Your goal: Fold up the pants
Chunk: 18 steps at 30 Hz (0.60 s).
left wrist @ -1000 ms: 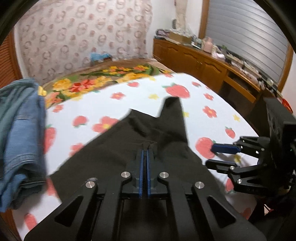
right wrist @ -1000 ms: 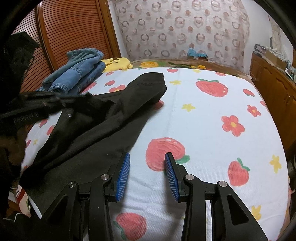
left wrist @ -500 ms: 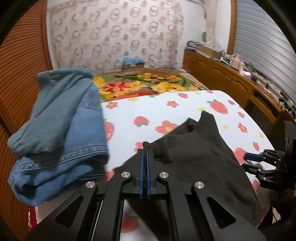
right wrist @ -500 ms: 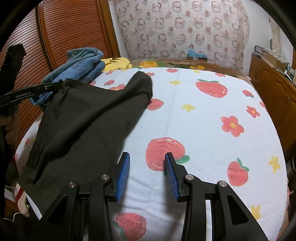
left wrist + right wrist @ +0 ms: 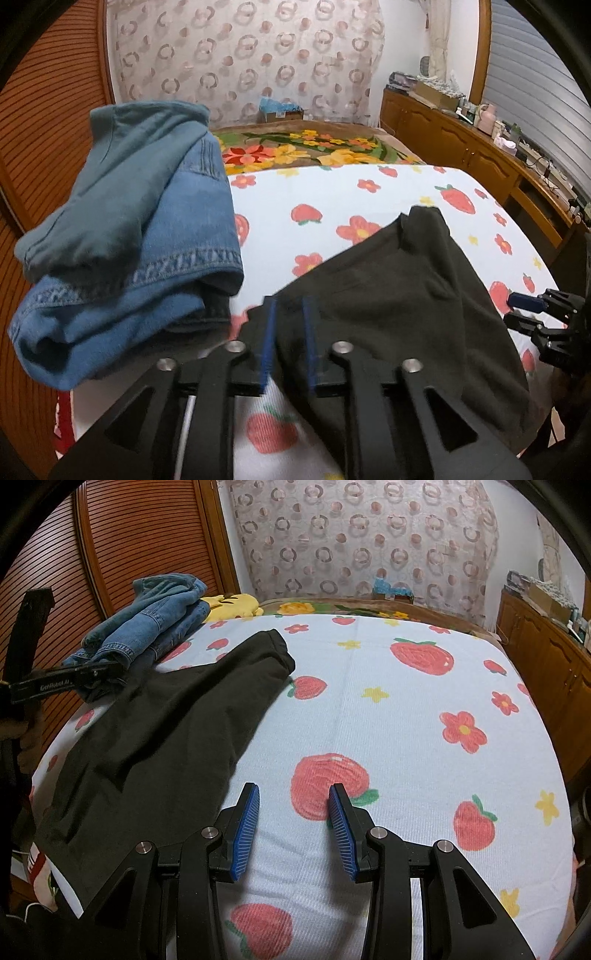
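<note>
We start at the left claw (image 5: 290, 341): its jaws are opening, and the near left corner of the black pants (image 5: 399, 291) lies between the blue pads (image 5: 269, 343), which no longer press on the cloth. We read this as the release of a fold edge. The right claw (image 5: 293, 829) hovers with its jaws parted and nothing between them, over bare sheet just right of the pants.

The pants lie along the left half of the bed (image 5: 406, 720), on the strawberry-print sheet. One narrow end points toward the far edge of the bed; the wider part drapes over the near left corner. The cloth lies in more than one layer, with a soft ridge running along its length.

We judge the fabric light, limp and thin. It holds no shape of its own, sags from any single grip point, and drags on the textured sheet rather than sliding. It is not fragile, so a firm pinch is acceptable.

For the next fold we recommend two grip points on one edge, at corners or at a hem, where the doubled cloth gives the pads more to bite. A pinch in mid-panel lifts only the top layer and bunches it. We lift low and lay the edge down flat.

A pile of blue jeans (image 5: 129, 240) sits at the left edge of the bed, just beside the pants; we keep the fold clear of it.
</note>
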Tool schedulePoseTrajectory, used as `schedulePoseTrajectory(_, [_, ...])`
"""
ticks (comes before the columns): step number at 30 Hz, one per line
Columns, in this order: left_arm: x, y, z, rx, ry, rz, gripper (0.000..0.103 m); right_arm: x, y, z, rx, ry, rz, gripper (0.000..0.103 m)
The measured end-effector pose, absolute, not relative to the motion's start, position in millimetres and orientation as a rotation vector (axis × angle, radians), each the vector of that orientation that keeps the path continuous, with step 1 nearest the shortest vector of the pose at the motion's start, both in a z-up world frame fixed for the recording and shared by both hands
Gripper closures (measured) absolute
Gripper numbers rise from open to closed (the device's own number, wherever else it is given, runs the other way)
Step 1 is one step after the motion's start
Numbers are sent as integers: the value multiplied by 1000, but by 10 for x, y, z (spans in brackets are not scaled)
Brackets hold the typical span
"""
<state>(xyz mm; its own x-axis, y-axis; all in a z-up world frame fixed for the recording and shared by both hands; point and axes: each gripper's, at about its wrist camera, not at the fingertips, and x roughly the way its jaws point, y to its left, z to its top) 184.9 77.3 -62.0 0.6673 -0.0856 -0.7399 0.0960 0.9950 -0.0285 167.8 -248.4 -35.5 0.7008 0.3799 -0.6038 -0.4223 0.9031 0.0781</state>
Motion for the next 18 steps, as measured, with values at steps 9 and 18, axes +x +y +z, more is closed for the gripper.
schedulePoseTrajectory(9, [1551, 679, -796, -20, 879, -155, 74, 1671, -2490, -358, -73, 654, 444, 62])
schedulePoseTrajectory(18, [1421, 676, -955, -69, 912, -209, 77, 1666, -2492, -360, -80, 652, 441, 62])
